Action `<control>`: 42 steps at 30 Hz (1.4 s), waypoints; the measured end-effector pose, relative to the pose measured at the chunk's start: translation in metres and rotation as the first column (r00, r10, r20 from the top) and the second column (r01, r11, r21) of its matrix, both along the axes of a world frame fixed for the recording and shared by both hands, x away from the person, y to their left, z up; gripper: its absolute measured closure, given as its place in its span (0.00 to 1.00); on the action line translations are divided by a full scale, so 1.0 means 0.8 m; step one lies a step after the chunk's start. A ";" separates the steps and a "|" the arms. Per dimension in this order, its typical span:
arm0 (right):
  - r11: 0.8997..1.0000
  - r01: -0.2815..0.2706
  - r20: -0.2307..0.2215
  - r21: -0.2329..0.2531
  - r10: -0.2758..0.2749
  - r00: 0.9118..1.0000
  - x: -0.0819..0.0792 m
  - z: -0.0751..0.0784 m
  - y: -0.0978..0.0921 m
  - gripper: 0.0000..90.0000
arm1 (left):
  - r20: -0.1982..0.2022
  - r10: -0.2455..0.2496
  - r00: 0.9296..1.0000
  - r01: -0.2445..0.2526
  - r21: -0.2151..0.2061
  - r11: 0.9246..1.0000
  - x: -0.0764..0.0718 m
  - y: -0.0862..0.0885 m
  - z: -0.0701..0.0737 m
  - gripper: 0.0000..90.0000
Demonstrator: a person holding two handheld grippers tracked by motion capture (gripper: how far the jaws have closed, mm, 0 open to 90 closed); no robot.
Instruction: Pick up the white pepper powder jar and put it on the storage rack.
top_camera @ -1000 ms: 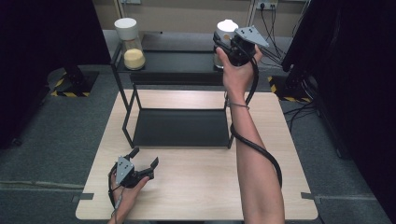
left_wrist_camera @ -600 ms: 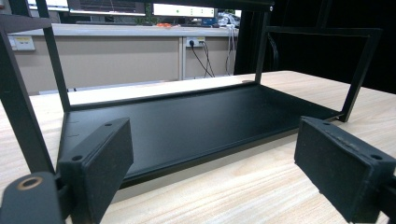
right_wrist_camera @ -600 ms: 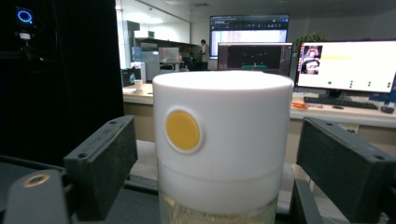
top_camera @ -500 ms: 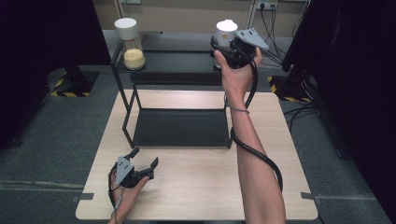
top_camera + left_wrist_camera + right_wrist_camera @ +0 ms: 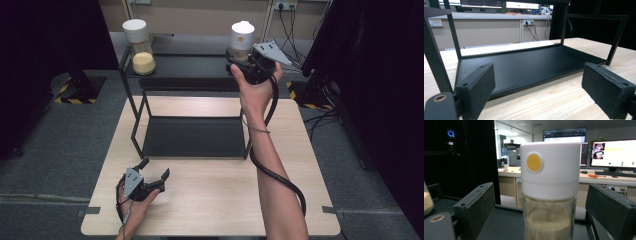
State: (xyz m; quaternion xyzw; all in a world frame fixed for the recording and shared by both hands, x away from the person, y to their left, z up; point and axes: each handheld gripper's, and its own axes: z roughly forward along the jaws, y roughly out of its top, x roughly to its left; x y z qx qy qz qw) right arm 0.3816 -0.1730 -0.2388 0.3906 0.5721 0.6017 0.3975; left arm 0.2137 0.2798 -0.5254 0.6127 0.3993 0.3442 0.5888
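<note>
The right gripper (image 5: pixel 240 59) stands wide open around a white-lidded jar (image 5: pixel 550 192) at the right end of the shelf's (image 5: pixel 190 65) top, jaws apart from the glass; the left gripper (image 5: pixel 152 172), also wide open, rests near the table's (image 5: pixel 210 200) front left corner, holding nothing.
</note>
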 end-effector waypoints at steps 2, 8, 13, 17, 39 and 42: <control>1.000 -0.005 0.007 0.000 0.005 1.000 -0.003 -0.006 -0.002 0.10 | 0.000 0.000 1.000 0.000 0.000 1.000 0.000 0.000 0.000 0.12; 1.000 -0.016 0.015 0.014 0.016 1.000 -0.009 -0.016 -0.005 0.10 | -0.001 0.000 1.000 0.000 -0.002 1.000 0.000 0.000 0.000 0.12; 1.000 -0.027 0.010 0.007 0.027 1.000 -0.014 -0.022 -0.006 0.10 | 0.002 0.000 1.000 0.000 0.001 1.000 0.000 0.000 0.000 0.12; 0.999 -0.036 0.008 0.007 0.036 0.999 -0.019 -0.028 -0.007 0.10 | 0.000 0.000 1.000 0.000 0.002 1.000 0.000 0.000 0.000 0.12; 0.997 -0.076 -0.001 0.015 0.076 0.997 -0.047 -0.068 -0.011 0.09 | 0.000 0.000 1.000 0.000 0.004 1.000 0.000 0.000 0.000 0.12; 0.997 -0.081 -0.002 0.012 0.081 0.997 -0.050 -0.073 -0.010 0.09 | -0.001 0.000 1.000 0.000 0.003 1.000 0.000 0.000 0.000 0.12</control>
